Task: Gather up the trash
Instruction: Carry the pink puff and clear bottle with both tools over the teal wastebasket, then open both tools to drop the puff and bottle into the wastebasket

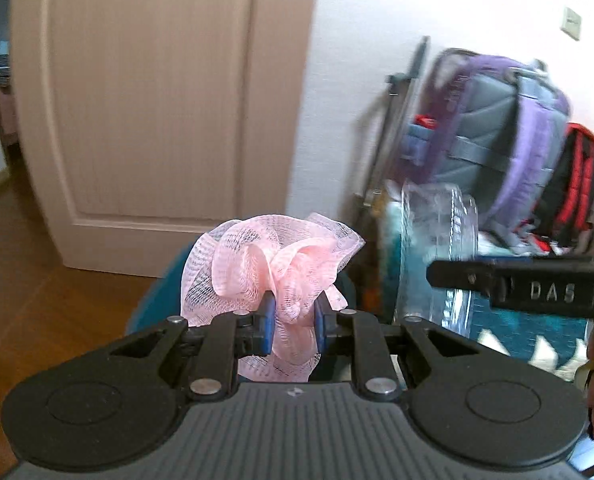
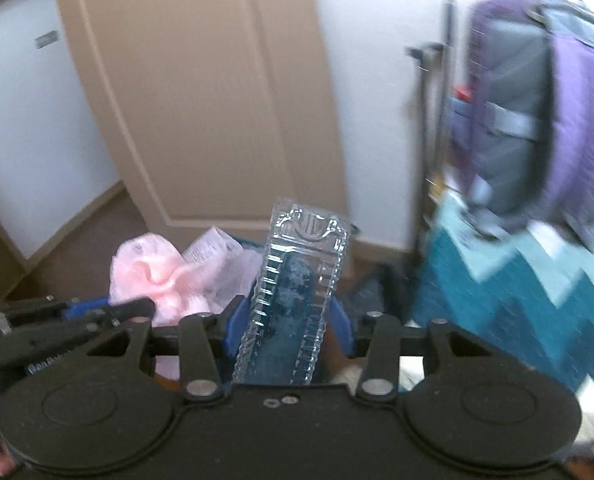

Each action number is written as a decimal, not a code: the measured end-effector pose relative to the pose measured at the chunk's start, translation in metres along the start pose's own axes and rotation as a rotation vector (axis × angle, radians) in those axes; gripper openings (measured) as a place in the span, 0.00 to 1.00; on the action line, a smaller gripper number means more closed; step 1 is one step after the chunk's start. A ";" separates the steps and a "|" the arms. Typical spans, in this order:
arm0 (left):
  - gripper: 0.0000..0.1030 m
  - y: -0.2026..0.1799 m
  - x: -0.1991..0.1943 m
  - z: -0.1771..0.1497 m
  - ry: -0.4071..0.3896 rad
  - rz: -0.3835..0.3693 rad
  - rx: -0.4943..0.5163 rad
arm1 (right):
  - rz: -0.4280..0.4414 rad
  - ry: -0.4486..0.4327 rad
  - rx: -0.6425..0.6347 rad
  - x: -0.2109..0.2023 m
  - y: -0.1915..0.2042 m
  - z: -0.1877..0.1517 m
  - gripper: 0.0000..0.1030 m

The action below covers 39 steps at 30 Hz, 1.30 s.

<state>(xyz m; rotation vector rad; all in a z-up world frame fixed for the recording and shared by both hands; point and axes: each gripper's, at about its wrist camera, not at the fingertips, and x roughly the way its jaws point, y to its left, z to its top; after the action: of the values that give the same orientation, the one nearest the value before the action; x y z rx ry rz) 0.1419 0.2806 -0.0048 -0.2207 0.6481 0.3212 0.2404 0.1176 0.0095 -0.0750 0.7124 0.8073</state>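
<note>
My left gripper (image 1: 294, 322) is shut on a pink mesh bath puff (image 1: 265, 264), which bulges up above the blue pads and hangs below them. My right gripper (image 2: 289, 322) is shut on a clear ribbed plastic tray (image 2: 297, 292) that stands upright between its pads. The puff also shows in the right wrist view (image 2: 157, 276), left of the tray, with the left gripper's black body (image 2: 57, 320) beside it. The tray (image 1: 437, 232) and the right gripper's body (image 1: 537, 288) show at right in the left wrist view. Both are held above the floor.
A beige door (image 1: 157, 100) and a white wall (image 1: 357, 40) stand ahead. A purple and grey backpack (image 1: 497, 128) and a black and red bag (image 1: 573, 184) sit on a teal patterned cloth (image 2: 497, 288) at right. Wood floor (image 1: 37, 300) lies at left.
</note>
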 end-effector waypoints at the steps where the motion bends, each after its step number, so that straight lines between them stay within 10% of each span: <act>1: 0.18 0.008 0.005 0.002 0.007 0.009 0.002 | 0.003 -0.003 -0.012 0.010 0.008 0.005 0.43; 19: 0.18 0.063 0.123 -0.022 0.247 0.036 -0.034 | -0.036 0.210 -0.112 0.146 0.036 -0.025 0.47; 23: 0.22 0.063 0.132 -0.026 0.285 0.029 -0.056 | -0.037 0.217 -0.085 0.143 0.029 -0.034 0.50; 28: 0.58 0.059 0.128 -0.027 0.280 0.047 -0.090 | -0.031 0.202 -0.071 0.126 0.031 -0.035 0.55; 39: 0.68 0.028 0.072 -0.019 0.187 0.027 -0.063 | 0.030 0.051 -0.057 0.042 0.007 -0.042 0.62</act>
<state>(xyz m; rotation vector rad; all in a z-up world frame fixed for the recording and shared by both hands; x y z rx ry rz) 0.1757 0.3170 -0.0670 -0.3047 0.8272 0.3502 0.2320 0.1361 -0.0474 -0.1374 0.7404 0.8574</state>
